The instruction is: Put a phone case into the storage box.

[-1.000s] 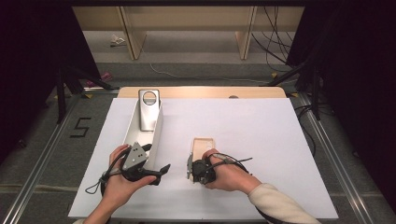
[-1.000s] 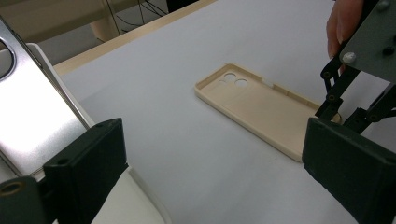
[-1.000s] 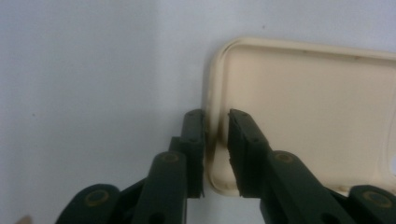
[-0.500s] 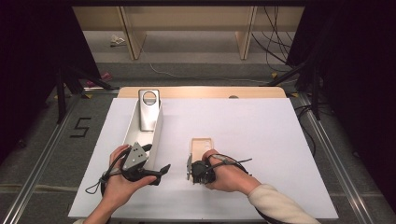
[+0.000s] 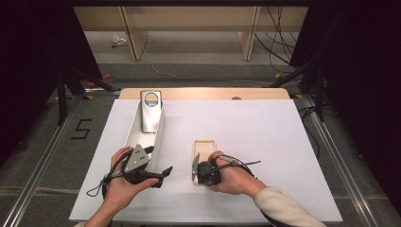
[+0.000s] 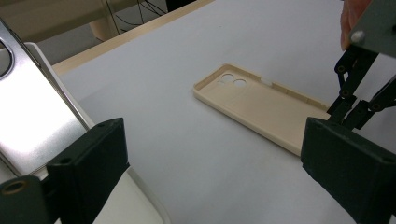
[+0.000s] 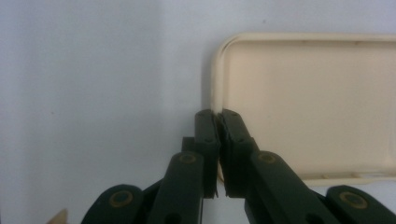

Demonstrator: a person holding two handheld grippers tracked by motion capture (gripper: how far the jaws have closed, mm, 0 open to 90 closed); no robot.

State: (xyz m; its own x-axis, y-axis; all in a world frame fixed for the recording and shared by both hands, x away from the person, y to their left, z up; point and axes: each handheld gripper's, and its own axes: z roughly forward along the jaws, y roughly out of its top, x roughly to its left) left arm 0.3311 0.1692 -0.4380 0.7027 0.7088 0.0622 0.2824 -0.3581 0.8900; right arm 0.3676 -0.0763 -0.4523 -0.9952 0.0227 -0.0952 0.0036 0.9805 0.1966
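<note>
**Right gripper pinches the rim of the beige phone case**

The beige phone case (image 5: 204,152) lies open side up on the white table (image 5: 265,142), and everything else is placed from it. At its near end the right gripper (image 5: 196,166) has its jaws pressed together on the case's thin side wall, having just been closing; the right gripper view shows the two black jaws (image 7: 216,122) meeting at the rim beside a rounded corner, one outside the wall and, as far as the close, soft picture lets me judge, one inside. The right hand (image 5: 227,174) comes in from the near right of the case, sleeve angled across the table, knuckles up.

Left of the case, the left gripper (image 5: 163,173) rests low in the left hand (image 5: 124,182), aimed towards the case with its jaws wide apart and nothing between them. Beyond that hand, further left of the case, a silver phone (image 5: 152,111) leans in a white tray (image 5: 160,137)
</note>
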